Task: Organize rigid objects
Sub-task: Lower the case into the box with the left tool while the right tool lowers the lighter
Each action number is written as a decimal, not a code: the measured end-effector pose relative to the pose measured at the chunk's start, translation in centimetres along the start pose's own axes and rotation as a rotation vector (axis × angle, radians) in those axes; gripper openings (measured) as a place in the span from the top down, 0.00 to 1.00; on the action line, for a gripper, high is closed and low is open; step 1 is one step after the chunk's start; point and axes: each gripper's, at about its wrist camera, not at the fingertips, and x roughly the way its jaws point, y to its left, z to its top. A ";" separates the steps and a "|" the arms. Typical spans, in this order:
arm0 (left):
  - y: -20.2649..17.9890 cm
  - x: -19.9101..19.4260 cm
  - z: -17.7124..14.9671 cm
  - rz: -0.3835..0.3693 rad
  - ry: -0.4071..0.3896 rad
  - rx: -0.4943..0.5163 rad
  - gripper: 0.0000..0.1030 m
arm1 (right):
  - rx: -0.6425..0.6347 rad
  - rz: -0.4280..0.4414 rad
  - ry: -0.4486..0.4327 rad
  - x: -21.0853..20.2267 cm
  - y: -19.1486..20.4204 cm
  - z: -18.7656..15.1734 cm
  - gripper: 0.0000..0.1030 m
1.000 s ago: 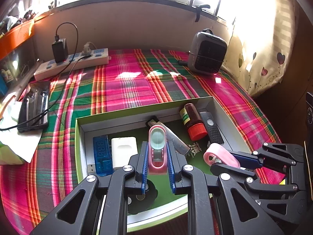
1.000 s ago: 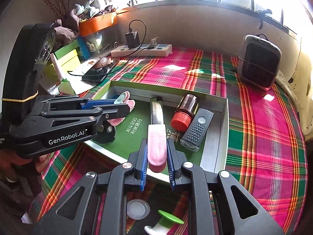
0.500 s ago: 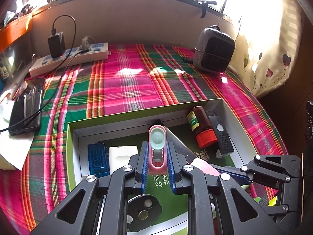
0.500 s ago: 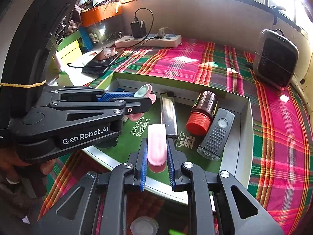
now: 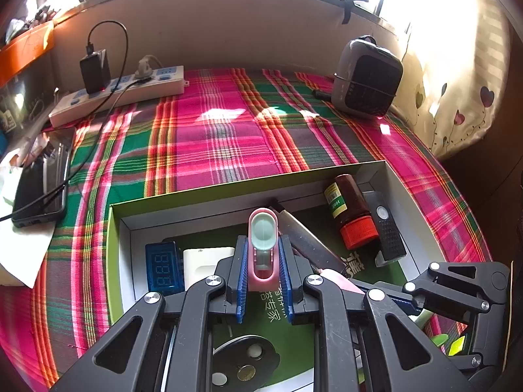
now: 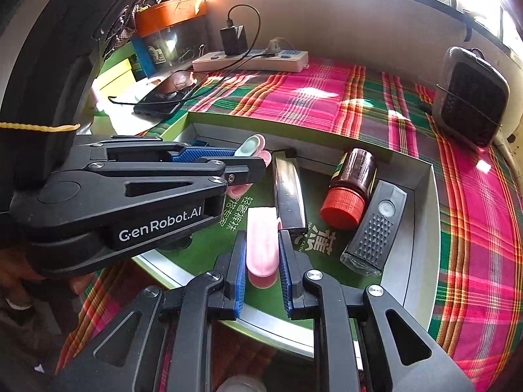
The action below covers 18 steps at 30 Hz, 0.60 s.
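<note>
Right gripper [image 6: 261, 261] is gripping a pink case [image 6: 261, 245] over the box's [image 6: 421, 245] green floor. Left gripper [image 5: 263, 266] is clenching a pink-and-mint case [image 5: 263, 245] beyond it. Bottle [image 6: 349, 189] is lying farther back.

A plaid-clothed bench [image 5: 225, 137] carries a green-rimmed box [image 5: 112, 261]. Beyond the box lies a white power strip [image 5: 130, 93]; right of the strip stands a grey heater [image 5: 367, 80], left a black phone [image 5: 41, 183].
</note>
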 end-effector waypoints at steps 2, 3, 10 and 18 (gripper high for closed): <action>0.0 0.1 0.0 0.008 0.001 0.004 0.83 | -0.002 -0.002 0.001 0.0 0.0 0.1 0.82; -0.1 0.2 0.0 0.014 -0.002 0.009 0.83 | -0.005 -0.006 0.002 0.1 0.0 0.1 0.82; -0.3 0.3 0.0 0.019 -0.010 0.017 0.83 | -0.019 -0.024 0.010 0.4 0.2 0.2 0.82; -0.2 0.2 0.0 0.014 -0.012 0.010 0.83 | -0.025 -0.034 0.008 0.4 0.3 0.2 0.82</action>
